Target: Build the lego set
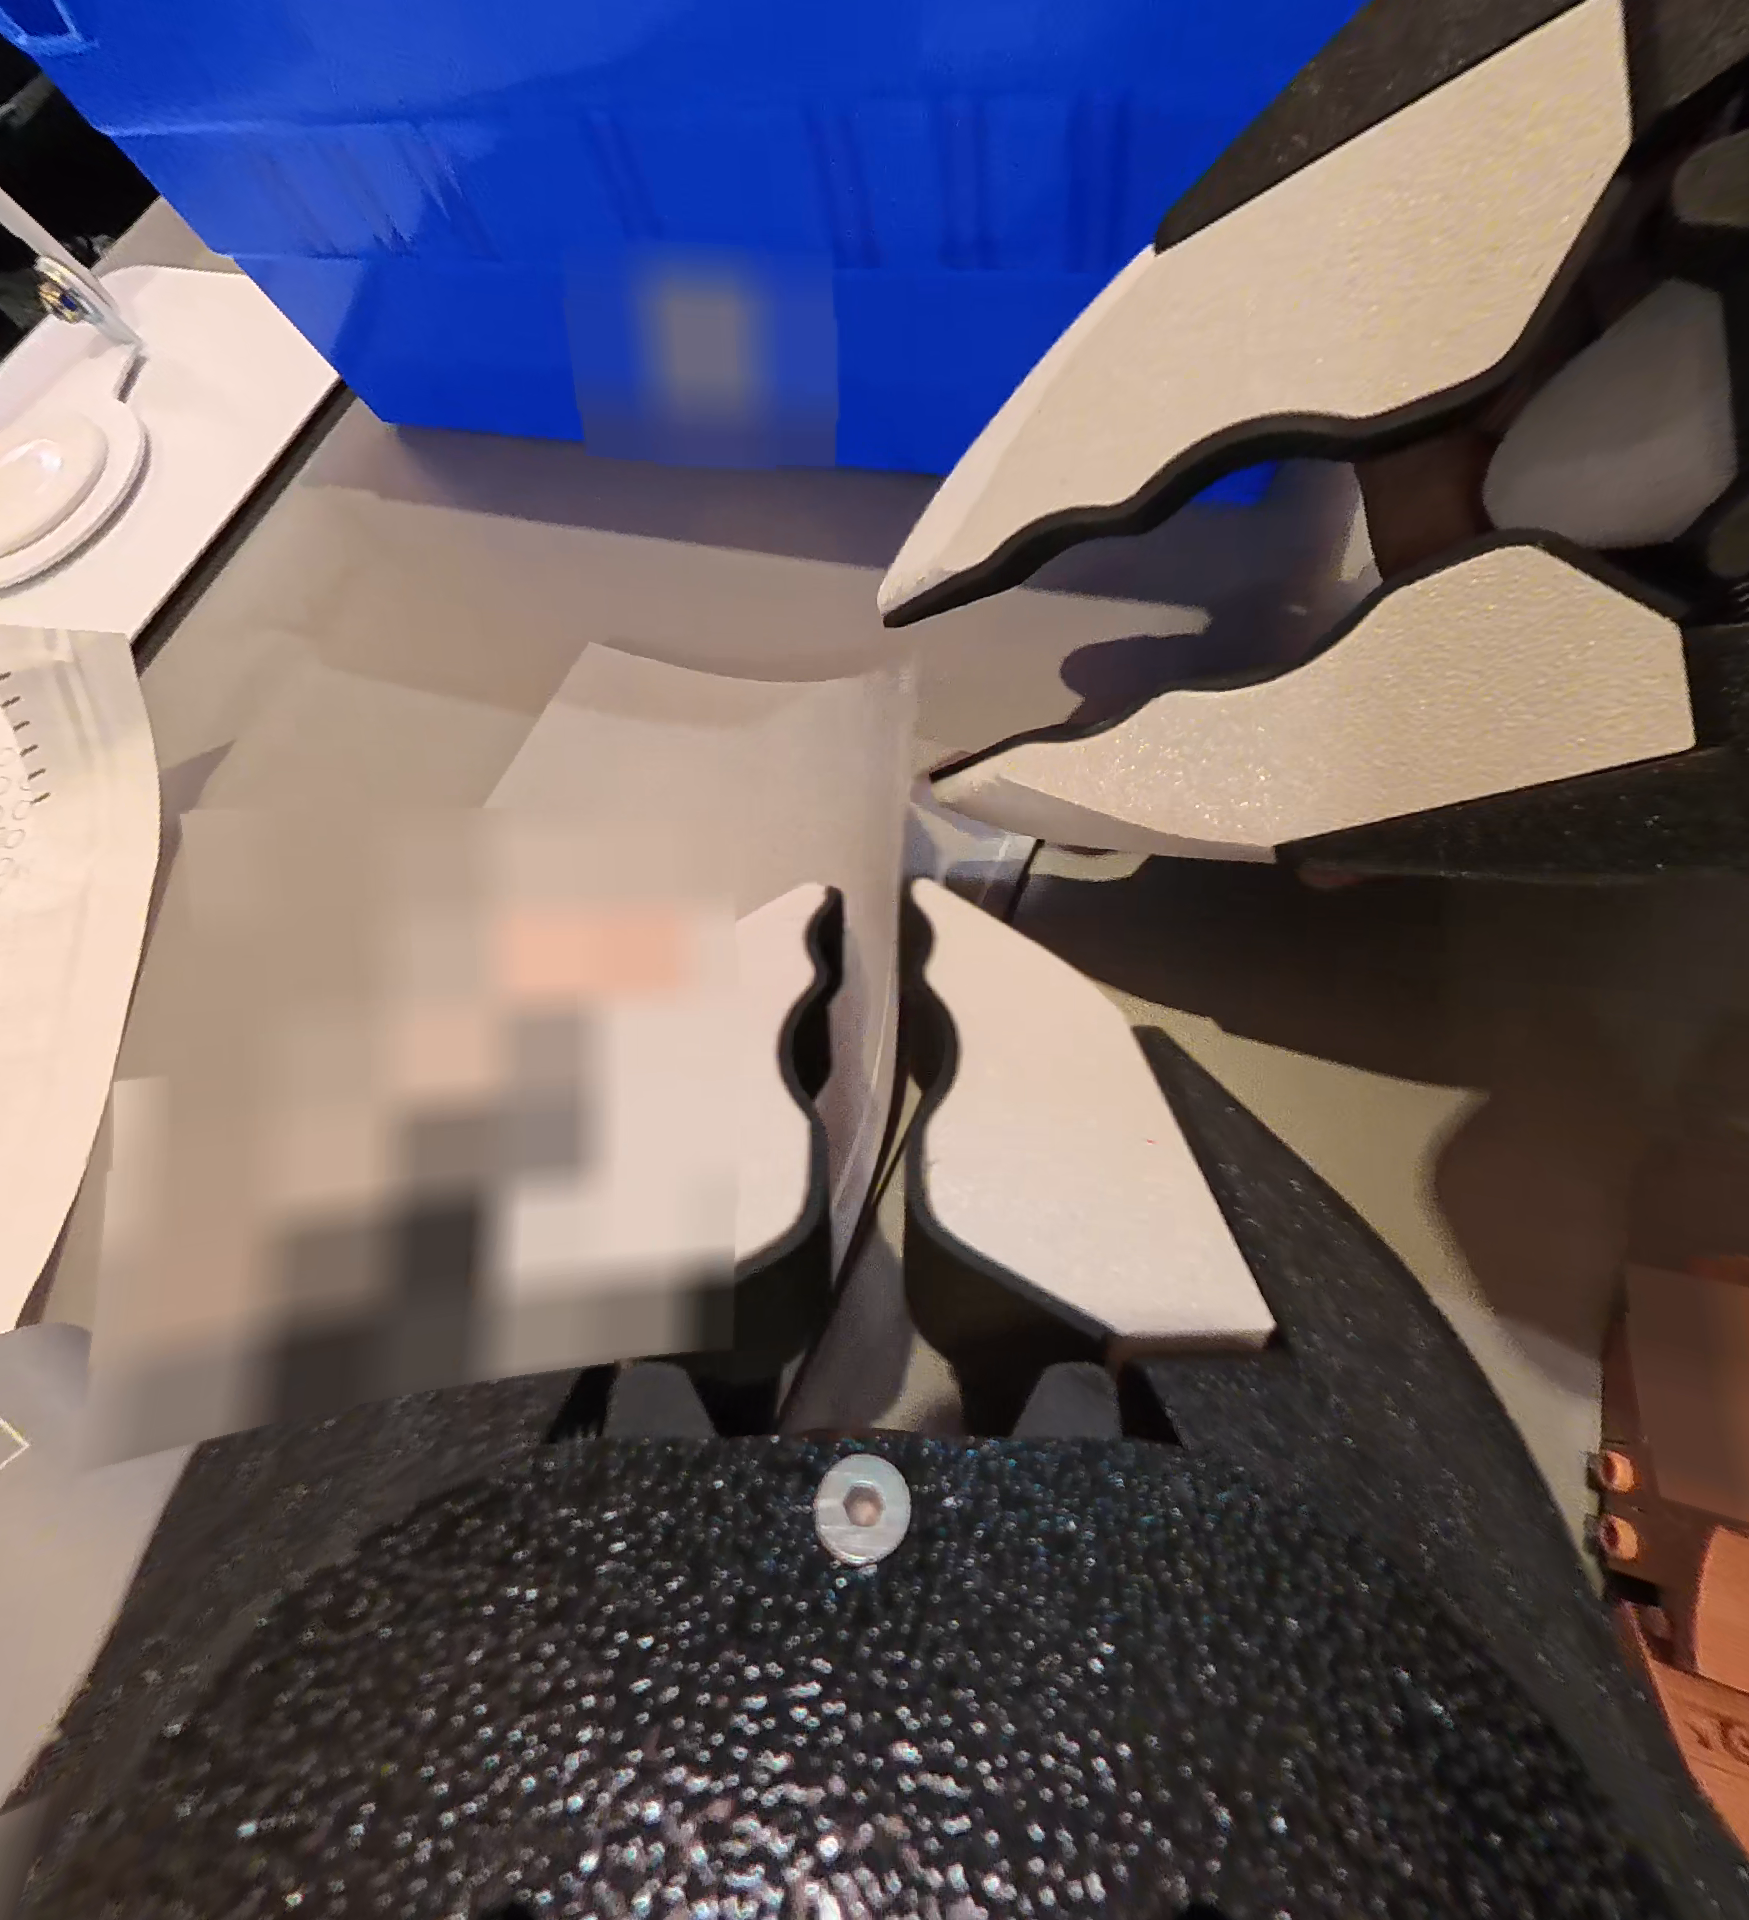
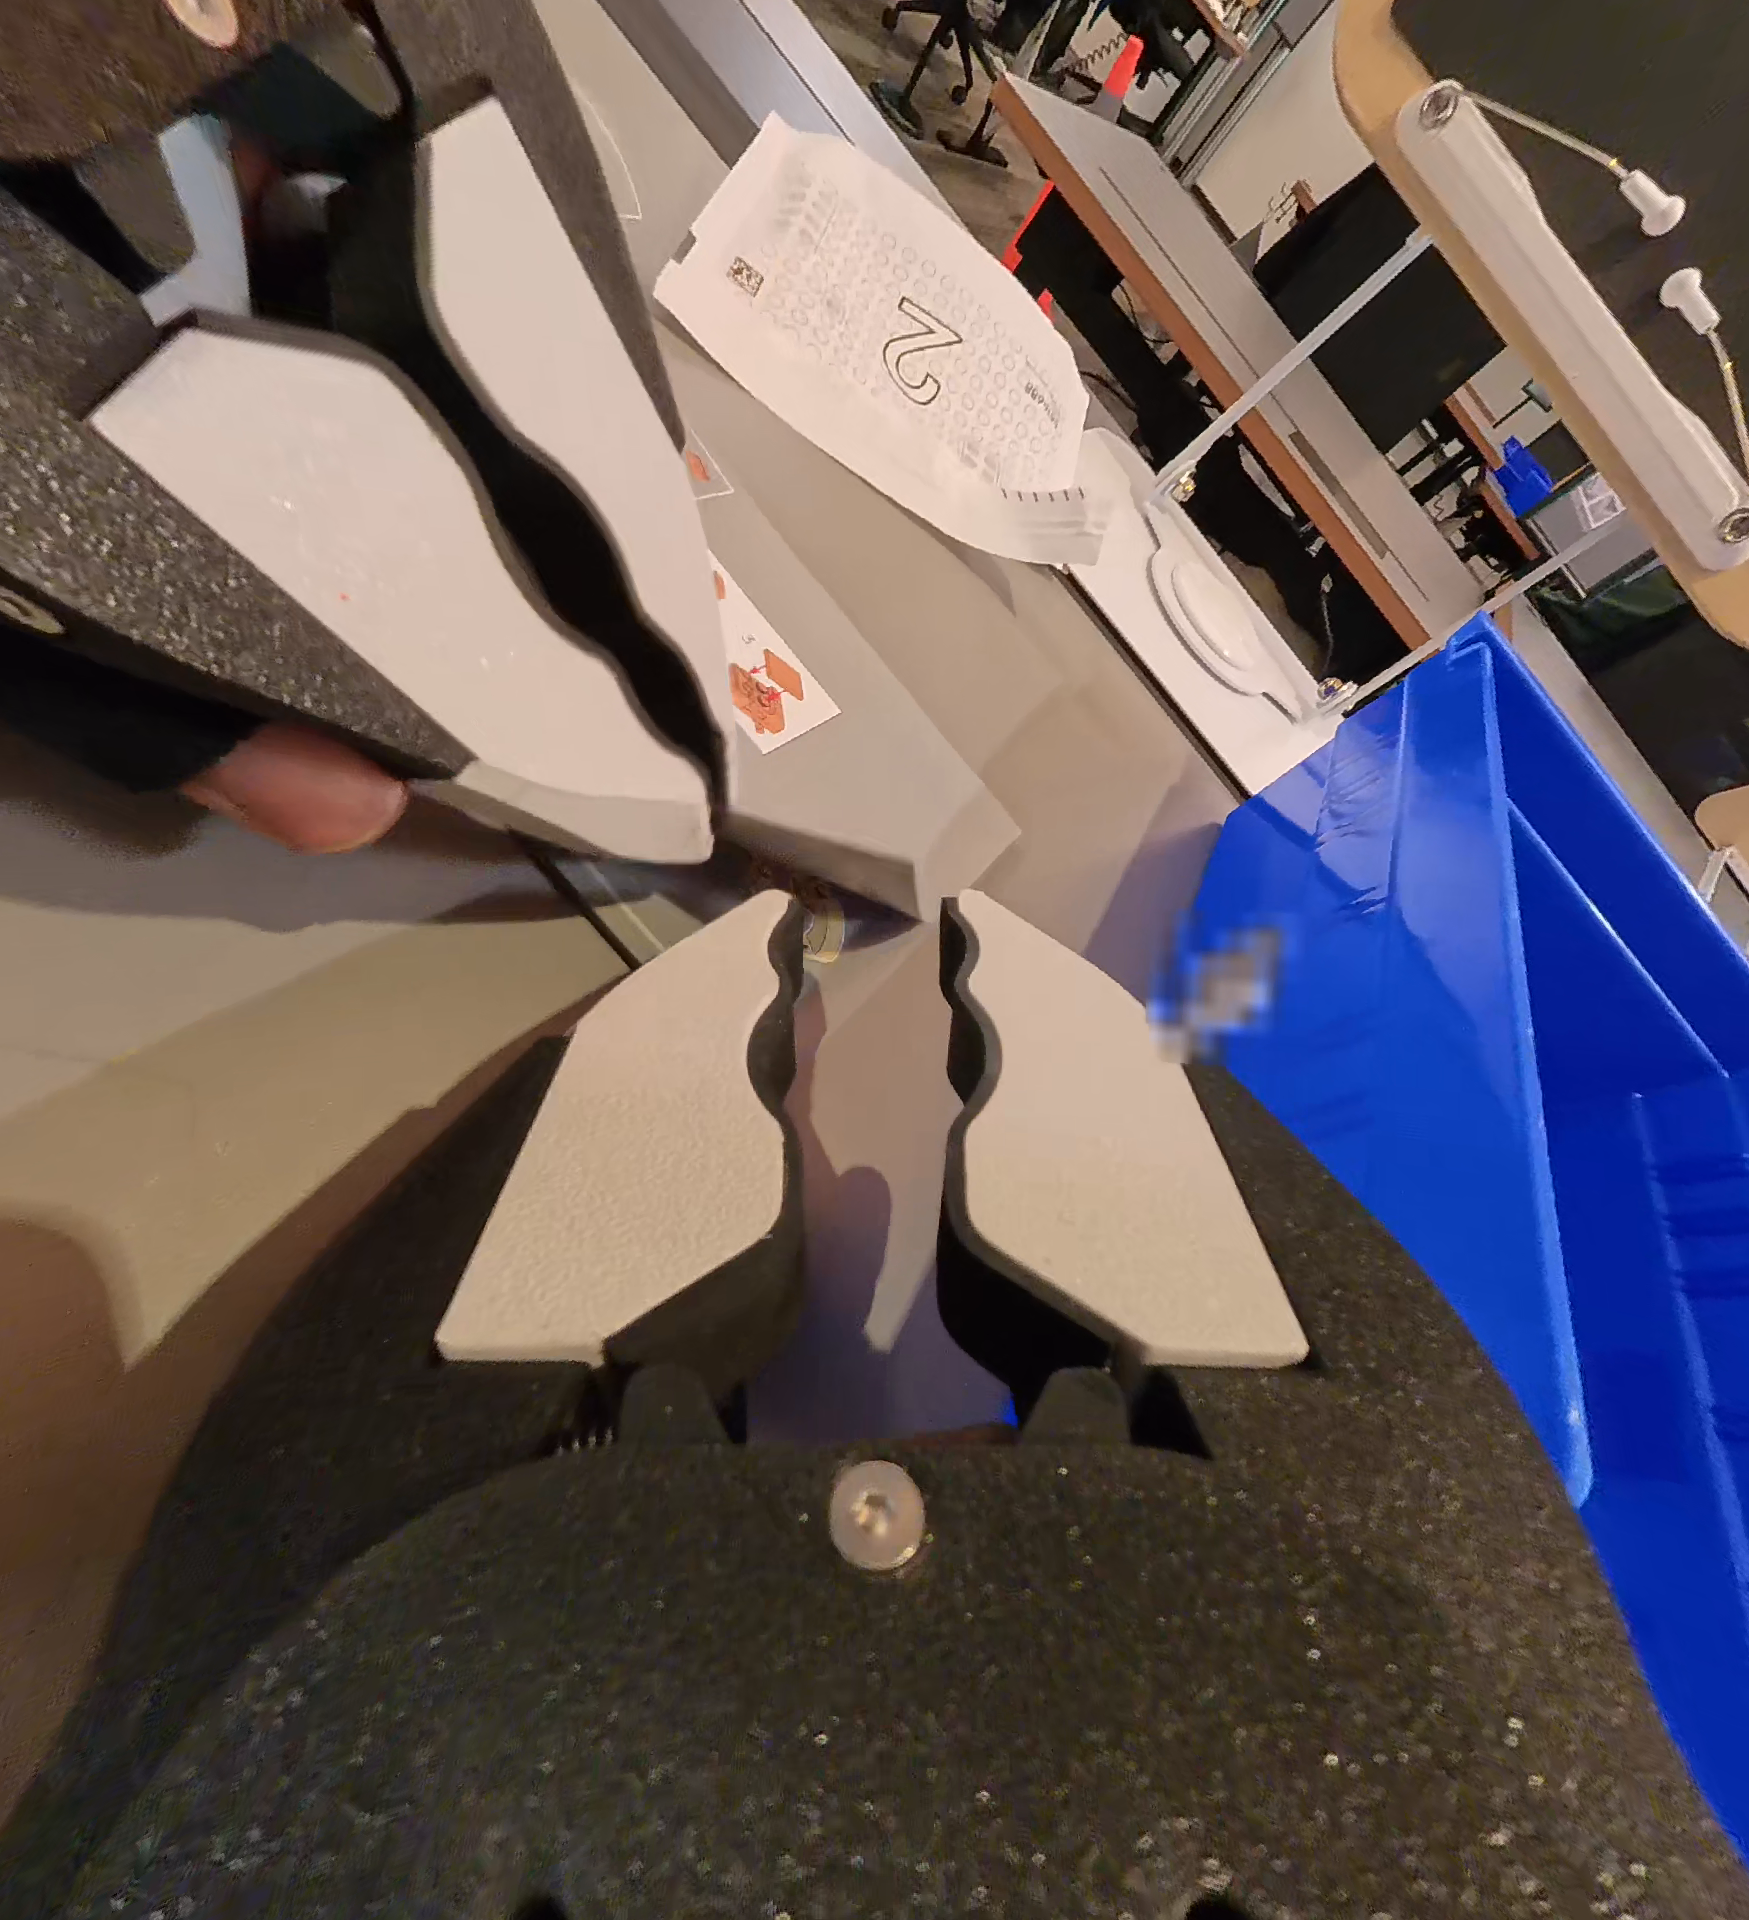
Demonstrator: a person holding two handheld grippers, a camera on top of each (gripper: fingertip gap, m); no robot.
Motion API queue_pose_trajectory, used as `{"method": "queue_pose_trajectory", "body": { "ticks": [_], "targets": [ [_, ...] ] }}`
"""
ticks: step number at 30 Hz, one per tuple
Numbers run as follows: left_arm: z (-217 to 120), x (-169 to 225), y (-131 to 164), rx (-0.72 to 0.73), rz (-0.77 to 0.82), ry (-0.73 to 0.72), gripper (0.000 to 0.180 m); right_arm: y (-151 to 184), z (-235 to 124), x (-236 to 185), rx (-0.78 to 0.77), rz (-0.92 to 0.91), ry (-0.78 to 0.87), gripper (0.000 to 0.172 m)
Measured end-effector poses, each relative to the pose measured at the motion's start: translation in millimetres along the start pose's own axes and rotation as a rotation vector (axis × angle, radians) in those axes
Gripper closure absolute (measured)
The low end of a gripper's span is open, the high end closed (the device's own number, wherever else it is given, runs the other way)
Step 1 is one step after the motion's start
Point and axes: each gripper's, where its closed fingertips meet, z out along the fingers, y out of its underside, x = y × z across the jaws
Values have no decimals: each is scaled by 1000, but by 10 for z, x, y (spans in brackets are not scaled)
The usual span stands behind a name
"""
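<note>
Left tool point(image 1: 875, 904): jaws nearly pressed together, pinching the right edge of a white paper sheet point(image 1: 745, 769). The sheet runs up between the two pads; the edge is lifted off the grey surface point(image 1: 641, 540). In the right wrist view the same tool point(image 2: 714, 821) comes in from the upper left, tips closed on that sheet point(image 2: 849, 790), with a fingertip of the person's hand point(image 2: 298, 795) under it.

Right tool point(image 2: 870, 914): jaws spread a moderate way, with no pad pressing on anything. A small metallic round part point(image 2: 820, 935) sits just beside the left pad tip, under the raised sheet corner; contact can't be told. In the left wrist view this tool point(image 1: 917, 696) comes in from the upper right, lower tip at the sheet's far right corner.

Around:
- Blue plastic bin point(image 1: 641, 208) far side of the surface, close behind the sheet; to the right in the right wrist view point(image 2: 1472, 987).
- White perforated printed sheet point(image 2: 891, 343) far left, partly on a white base with a clear dome point(image 1: 28, 468).
- Copper-coloured printed part point(image 1: 1722, 1507) at the near right edge.
- Small orange diagram printed on the held sheet point(image 2: 771, 675).
</note>
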Motion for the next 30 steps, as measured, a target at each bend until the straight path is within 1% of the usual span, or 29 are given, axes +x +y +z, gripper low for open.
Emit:
{"method": "queue_pose_trajectory", "body": {
  "ticks": [1,4,7,10,14,18,23,27,30],
  "targets": [
    [-7,8,-8,7,3,4,180,-2,-2,1,2,1,1,147],
    [-38,-15,-41,37,-14,-5,180,-15,-10,6,10,10,2,147],
    [-129,-89,-101,102,-83,-28,180,-53,-21,-12,23,36,-6,147],
    [-308,-201,-191,212,-213,-48,180,-155,-48,-107,61,43,-39,147],
    [-651,-372,-296,413,-446,-33,180,-380,-100,-263,127,-15,-53,148],
    [-1046,-638,-130,529,-585,-112,180,-627,-53,-364,172,-33,-93,151],
    [-1431,-900,267,555,-688,-222,180,-924,257,-399,164,-59,-166,150],
    [-1497,-976,526,517,-797,-227,180,-1171,491,-547,176,-88,-260,149],
    [-1503,-1001,624,464,-819,-234,180,-1254,644,-664,165,-97,-303,147]
  ]
}}
